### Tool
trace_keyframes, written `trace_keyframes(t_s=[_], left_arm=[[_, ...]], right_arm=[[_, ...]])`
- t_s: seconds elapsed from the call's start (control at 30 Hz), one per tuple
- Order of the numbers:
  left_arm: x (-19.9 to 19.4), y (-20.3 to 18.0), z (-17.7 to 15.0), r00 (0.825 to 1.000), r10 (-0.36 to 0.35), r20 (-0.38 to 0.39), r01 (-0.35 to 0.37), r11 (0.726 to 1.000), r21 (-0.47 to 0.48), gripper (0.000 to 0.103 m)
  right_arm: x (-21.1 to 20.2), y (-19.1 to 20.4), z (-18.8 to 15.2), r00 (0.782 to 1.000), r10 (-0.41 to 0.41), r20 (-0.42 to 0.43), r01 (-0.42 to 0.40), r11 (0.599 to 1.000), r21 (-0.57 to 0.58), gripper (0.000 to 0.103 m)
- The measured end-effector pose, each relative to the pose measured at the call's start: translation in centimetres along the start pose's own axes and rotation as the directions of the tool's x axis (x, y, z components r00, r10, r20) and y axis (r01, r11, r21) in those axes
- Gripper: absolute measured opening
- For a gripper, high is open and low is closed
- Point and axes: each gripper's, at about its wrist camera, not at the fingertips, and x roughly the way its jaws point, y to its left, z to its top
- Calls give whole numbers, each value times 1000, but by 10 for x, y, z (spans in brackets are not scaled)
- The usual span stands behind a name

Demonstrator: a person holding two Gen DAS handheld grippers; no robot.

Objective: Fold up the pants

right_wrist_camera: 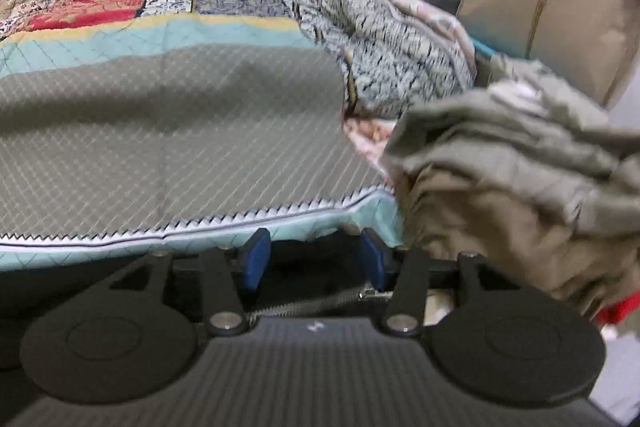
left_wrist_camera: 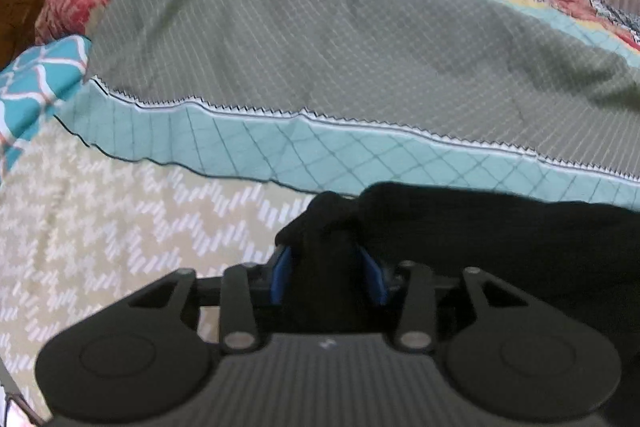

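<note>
In the left wrist view, the left gripper [left_wrist_camera: 330, 267] is clamped on a bunched corner of the black pants [left_wrist_camera: 500, 247], the cloth filling the gap between the blue pads [left_wrist_camera: 285, 277] and spreading away to the right of the fingers; ahead of the tips lies the grey quilt [left_wrist_camera: 340, 59] with its teal border, and to the left a beige zigzag sheet [left_wrist_camera: 100, 219]. In the right wrist view, the right gripper [right_wrist_camera: 314, 259] stands with its jaws apart, dark fabric and a metal zipper [right_wrist_camera: 320, 301] lying between and just below the pads without being pinched; a heap of khaki clothes [right_wrist_camera: 520, 179] sits close on the right of the fingers. The risk, as I judge it, is twofold: the left hold is a thick wad, so a pull may drag the pants crooked or slip; and the right closing may catch the zipper or the khaki heap.
</note>
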Motion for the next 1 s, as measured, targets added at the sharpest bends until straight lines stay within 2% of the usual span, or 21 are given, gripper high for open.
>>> trace_keyframes(t_s=[0.1, 0.17, 0.23, 0.33, 0.37, 0.4, 0.43, 0.5, 0.57, 0.63, 0.7, 0.73, 0.77, 0.83, 0.9, 1.0], left_arm=[[-14, 7, -1, 999, -12, 37, 11, 1000, 18, 44], [-25, 7, 1, 997, -7, 76, 3, 998, 56, 48], [-32, 3, 5, 992, 1, 125, -14, 995, 103, 59], [-40, -4, 11, 981, 12, 194, -44, 986, 162, 74], [-41, -7, 12, 976, 9, 217, -48, 983, 176, 83], [-41, -10, 14, 973, -3, 232, -43, 980, 192, 87], [-40, -15, 14, 971, -20, 240, -34, 975, 218, 88], [-32, -26, 13, 973, -48, 227, -17, 961, 274, 88], [-20, -36, 9, 979, -70, 193, 2, 943, 333, 88], [-2, -48, 2, 986, -60, 155, -6, 919, 394, 77], [15, -55, -4, 991, -12, 131, -47, 898, 437, 24], [19, -56, -6, 990, 5, 138, -66, 895, 441, 13], [20, -55, -5, 991, 3, 132, -60, 900, 431, 7], [17, -51, 1, 989, -1, 145, -56, 919, 390, 5], [6, -42, 5, 984, -6, 179, -56, 938, 342, 5], [-23, -30, 10, 969, -23, 248, -47, 961, 271, 5]], right_arm=[[-10, -9, -11, 994, 105, 12, -105, 992, 71, 52], [-10, -18, -3, 993, 117, 10, -117, 987, 112, 52], [-9, -31, 6, 991, 133, -6, -128, 965, 227, 52], [-3, -48, 13, 973, 227, -38, -185, 871, 454, 52], [1, -48, 16, 967, 250, -53, -192, 848, 494, 52], [4, -44, 18, 962, 266, -68, -194, 833, 519, 52], [10, -39, 22, 958, 273, -87, -188, 828, 528, 52], [16, -22, 25, 962, 241, -127, -144, 845, 515, 53], [34, -9, 27, 959, 222, -173, -104, 850, 516, 65], [44, 5, 22, 952, 202, -232, -58, 858, 511, 70], [54, 15, 13, 945, 173, -278, -22, 880, 474, 66], [53, 20, 9, 952, 139, -274, -2, 896, 445, 49], [52, 24, 7, 960, 102, -260, 12, 915, 403, 25], [49, 18, 6, 966, 108, -236, -3, 914, 405, 11], [41, 3, 7, 973, 122, -197, -20, 891, 454, 10], [17, -22, 10, 984, 160, -81, -91, 833, 546, 10]])
